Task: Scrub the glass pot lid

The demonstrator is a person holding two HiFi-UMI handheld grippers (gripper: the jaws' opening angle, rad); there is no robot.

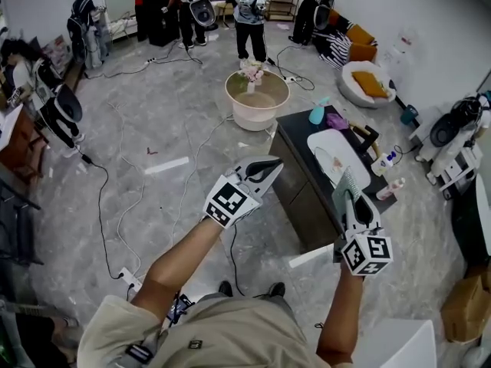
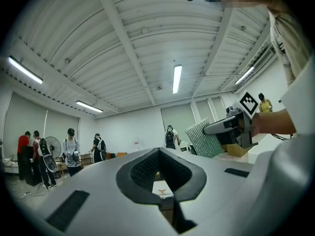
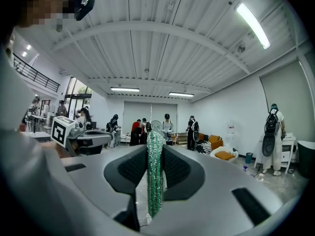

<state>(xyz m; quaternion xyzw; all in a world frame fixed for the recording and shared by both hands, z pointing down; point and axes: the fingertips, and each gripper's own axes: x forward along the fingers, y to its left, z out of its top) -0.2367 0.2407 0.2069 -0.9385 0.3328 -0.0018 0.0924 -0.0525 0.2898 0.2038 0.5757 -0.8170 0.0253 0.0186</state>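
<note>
Head view: the left gripper (image 1: 265, 169) hangs above the floor with its jaws together, and the right gripper (image 1: 349, 198) clamps a green scouring pad (image 1: 343, 184). The glass pot lid (image 1: 332, 162) lies in a white tray (image 1: 354, 146) on the dark table (image 1: 294, 133) (faint, brown-smeared).

Left gripper view: the jaw tips meet, with nothing between them.

Right gripper view: the pad stands edge-on, pinched between both jaws.
</note>
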